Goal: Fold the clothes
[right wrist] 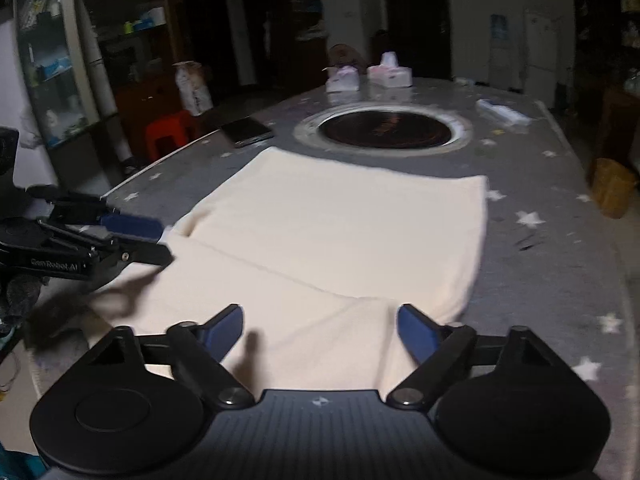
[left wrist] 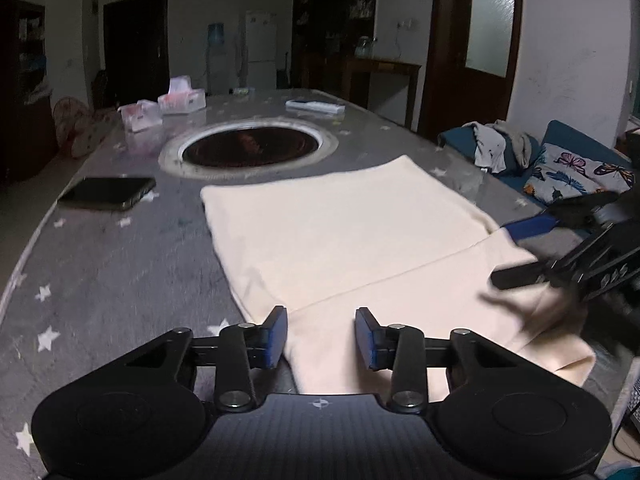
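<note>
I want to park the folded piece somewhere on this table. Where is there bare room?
Bare tablecloth lies left of the cream garment, between it and the table edge, nearer than the black phone. Another strip runs right of the garment, toward the far-right table edge. The far end is crowded: round burner, tissue packs.

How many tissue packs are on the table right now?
2. Both sit at the far end beyond the round burner: one tissue pack on the right, the other tissue pack just left of it. Others may lie out of view.
</note>
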`<state>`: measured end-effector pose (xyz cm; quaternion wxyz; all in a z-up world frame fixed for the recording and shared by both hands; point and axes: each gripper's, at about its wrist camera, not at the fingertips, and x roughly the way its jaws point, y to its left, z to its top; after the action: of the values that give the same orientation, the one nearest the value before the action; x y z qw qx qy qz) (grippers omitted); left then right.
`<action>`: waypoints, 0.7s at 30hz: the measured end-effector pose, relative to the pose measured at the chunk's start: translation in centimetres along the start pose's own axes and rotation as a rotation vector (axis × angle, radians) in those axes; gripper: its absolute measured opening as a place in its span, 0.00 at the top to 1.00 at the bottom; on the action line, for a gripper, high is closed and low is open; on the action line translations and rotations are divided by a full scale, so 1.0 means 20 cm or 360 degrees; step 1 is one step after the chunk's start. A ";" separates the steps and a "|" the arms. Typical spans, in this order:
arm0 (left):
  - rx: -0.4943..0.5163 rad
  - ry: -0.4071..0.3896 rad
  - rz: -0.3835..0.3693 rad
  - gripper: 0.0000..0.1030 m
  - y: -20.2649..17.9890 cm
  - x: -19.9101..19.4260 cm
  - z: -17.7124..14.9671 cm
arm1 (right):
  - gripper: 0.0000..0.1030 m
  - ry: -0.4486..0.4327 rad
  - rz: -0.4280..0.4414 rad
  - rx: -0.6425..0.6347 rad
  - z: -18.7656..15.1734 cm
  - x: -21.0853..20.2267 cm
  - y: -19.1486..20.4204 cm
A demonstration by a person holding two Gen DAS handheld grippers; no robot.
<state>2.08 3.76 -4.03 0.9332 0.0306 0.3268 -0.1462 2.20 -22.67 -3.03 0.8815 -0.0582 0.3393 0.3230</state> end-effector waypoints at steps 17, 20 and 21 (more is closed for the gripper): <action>0.0053 0.0027 0.0051 0.59 0.00 -0.02 -0.03 | 0.20 0.0044 0.0042 -0.0148 -0.04 0.01 0.11; 0.0065 0.0020 0.0054 0.58 -0.01 -0.04 -0.04 | 0.20 0.0087 0.0025 -0.0162 -0.07 0.00 0.10; 0.0069 0.0018 0.0056 0.58 -0.02 -0.05 -0.04 | 0.20 0.0087 0.0014 -0.0165 -0.08 0.00 0.09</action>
<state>0.83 3.80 -4.08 0.9329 0.0573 0.3282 -0.1368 0.09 -21.75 -4.07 0.8662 -0.1112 0.3465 0.3424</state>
